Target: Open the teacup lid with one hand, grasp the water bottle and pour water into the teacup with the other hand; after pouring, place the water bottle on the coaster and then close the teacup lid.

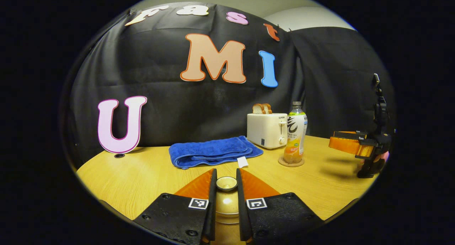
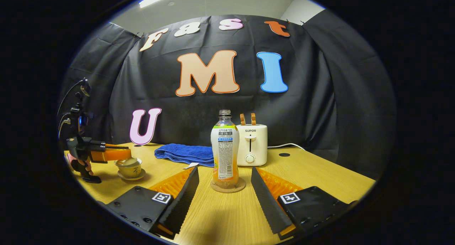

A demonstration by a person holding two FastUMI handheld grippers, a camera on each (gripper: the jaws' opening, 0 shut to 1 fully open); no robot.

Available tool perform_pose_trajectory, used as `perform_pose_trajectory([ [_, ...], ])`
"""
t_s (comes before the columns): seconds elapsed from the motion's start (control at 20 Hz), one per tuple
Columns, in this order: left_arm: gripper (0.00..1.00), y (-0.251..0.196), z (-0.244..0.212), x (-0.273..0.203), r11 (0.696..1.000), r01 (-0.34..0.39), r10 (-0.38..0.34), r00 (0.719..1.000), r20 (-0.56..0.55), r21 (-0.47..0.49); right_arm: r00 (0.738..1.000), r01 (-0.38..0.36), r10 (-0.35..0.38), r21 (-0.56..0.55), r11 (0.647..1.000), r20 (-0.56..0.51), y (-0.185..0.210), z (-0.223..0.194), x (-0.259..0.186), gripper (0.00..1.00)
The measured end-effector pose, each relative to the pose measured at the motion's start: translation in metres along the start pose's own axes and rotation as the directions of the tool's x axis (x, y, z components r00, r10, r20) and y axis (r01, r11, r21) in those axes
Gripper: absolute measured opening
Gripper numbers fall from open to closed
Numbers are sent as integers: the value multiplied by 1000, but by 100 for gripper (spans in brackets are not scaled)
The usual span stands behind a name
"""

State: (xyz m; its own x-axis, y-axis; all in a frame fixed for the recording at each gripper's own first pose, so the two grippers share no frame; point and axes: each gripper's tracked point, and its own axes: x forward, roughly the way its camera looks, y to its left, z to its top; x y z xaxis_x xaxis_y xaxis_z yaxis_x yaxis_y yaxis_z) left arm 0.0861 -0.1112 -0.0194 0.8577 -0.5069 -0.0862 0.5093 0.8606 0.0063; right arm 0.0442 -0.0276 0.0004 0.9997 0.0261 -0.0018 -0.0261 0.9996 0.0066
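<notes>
In the left gripper view our left claw (image 1: 226,188) sits with its two fingers close together on either side of the lid knob (image 1: 226,183) of the teacup (image 1: 227,206); they look pressed against the knob, with the gold lid right below them. In the right gripper view that same claw (image 2: 117,154) hangs over the teacup (image 2: 129,167), which stands on its saucer (image 2: 131,176), and a hand (image 2: 80,165) holds the handle.

Ahead of the left claw and slightly to its left lies a folded blue towel (image 1: 213,151). Farther ahead to its right stands a white toaster (image 1: 267,130) with bread in the slots, and just beside that the water bottle (image 1: 295,136) stands upright on the round coaster (image 1: 291,162).

Our right claw (image 2: 224,188) is spread wide apart, holding nothing. The bottle (image 2: 225,152) on its coaster (image 2: 228,186) stands straight ahead between the two finger lines, just past the tips and clear of both. The toaster (image 2: 251,144) is behind the bottle to the right, the towel (image 2: 185,154) behind it to the left. Everything rests on the wooden table (image 2: 320,177).
</notes>
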Motion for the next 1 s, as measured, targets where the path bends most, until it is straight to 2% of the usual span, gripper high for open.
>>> perform_pose_trajectory([
  [0.15, 25, -2, -2, 1, 1000, 8, -7, 1000, -26, 11, 1000, 0, 0, 0, 1000, 0, 0, 0, 0, 91],
  [0.2, 27, -1, -1, 0, 1000, 7, -7, 1000, -24, 8, 1000, 0, 0, 0, 1000, 0, 0, 0, 0, 94],
  [0.4, 34, 0, 2, -2, 1000, 5, -5, 1000, -1, -4, 1000, -2, 2, 0, 1000, -1, 0, 1, 0, 91],
  [0.45, 39, 0, 3, -3, 1000, 7, -7, 1000, 4, -8, 1000, -2, 2, 0, 1000, -1, 0, 1, 0, 91],
  [0.5, 59, 0, 4, -3, 1000, 7, -7, 1000, 11, -12, 1000, -2, 2, 0, 1000, -1, 0, 1, 0, 92],
  [0.55, 69, 1, 5, -5, 1000, 2, -2, 1000, 19, -16, 1000, -2, 2, 0, 1000, -1, 0, 1, -1, 91],
  [0.6, 85, 3, 6, -6, 1000, -5, 6, 1000, 23, -20, 1000, -2, 2, 0, 1000, -1, 0, 1, 0, 91],
  [0.7, 98, 4, 8, -8, 1000, -21, 22, 999, 44, -22, 1000, -2, 2, 0, 1000, -1, -1, 1, 0, 91],
  [0.85, 98, 11, 16, -16, 998, -63, 64, 994, 93, -22, 1000, -2, 2, 0, 1000, -1, -1, 1, 0, 92],
  [1.0, 98, 11, 16, -29, 996, -87, 89, 992, 91, -22, 1000, -3, 3, 0, 1000, -2, -1, 1, 1, 92],
])
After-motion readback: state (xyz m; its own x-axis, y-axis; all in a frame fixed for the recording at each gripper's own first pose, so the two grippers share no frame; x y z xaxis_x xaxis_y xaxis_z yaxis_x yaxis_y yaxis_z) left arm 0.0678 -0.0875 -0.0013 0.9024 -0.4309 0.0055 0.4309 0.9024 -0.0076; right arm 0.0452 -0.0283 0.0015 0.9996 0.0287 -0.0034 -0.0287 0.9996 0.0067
